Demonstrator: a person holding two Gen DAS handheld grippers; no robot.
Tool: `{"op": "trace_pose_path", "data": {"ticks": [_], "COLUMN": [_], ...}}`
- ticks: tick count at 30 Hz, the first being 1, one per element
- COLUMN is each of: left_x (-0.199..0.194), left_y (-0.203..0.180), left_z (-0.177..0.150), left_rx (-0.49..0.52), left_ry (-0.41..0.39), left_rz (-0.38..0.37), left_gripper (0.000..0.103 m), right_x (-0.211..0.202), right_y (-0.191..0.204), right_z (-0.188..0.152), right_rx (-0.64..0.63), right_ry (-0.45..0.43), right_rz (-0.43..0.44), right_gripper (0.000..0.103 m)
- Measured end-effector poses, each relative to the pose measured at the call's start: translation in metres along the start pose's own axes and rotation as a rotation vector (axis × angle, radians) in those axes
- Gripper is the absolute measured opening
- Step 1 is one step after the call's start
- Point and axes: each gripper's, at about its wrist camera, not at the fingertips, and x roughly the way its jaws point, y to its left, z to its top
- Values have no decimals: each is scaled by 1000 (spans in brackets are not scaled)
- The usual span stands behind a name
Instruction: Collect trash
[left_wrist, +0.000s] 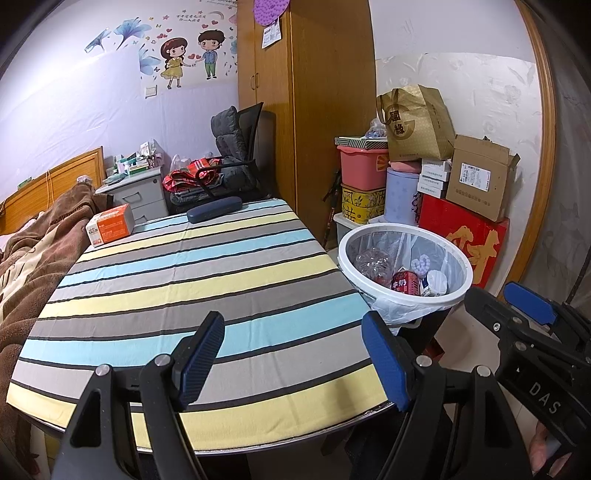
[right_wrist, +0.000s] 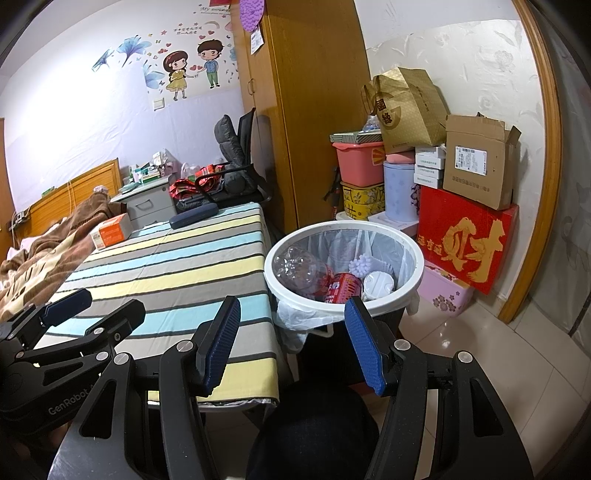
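left gripper (left_wrist: 293, 354): fingers wide apart, holding nothing, over the striped table (left_wrist: 184, 280)
right gripper (right_wrist: 293, 343): also spread, empty
trash: bottle (right_wrist: 299, 267), red can (right_wrist: 341, 288) already in the white bin (right_wrist: 343, 229) beside the table

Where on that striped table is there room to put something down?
The striped tablecloth is bare between the orange box and dark blue case at its far end and the near edge. The white bin is filling with trash, and boxes crowd the corner behind it.
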Motion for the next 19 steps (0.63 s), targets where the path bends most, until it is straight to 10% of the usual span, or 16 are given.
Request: {"op": "trace_pose_path", "data": {"ticks": [19], "left_x": [1], "left_y": [-1], "left_z": [0], "left_rx": [-4], "left_ry": [4], "left_rz": [-1], "left_gripper": [78], "right_x": [0], "right_y": [2], "right_z": [1], "right_rx": [-3], "right_ry": [2], "right_rz": [0], "right_gripper": [60]}}
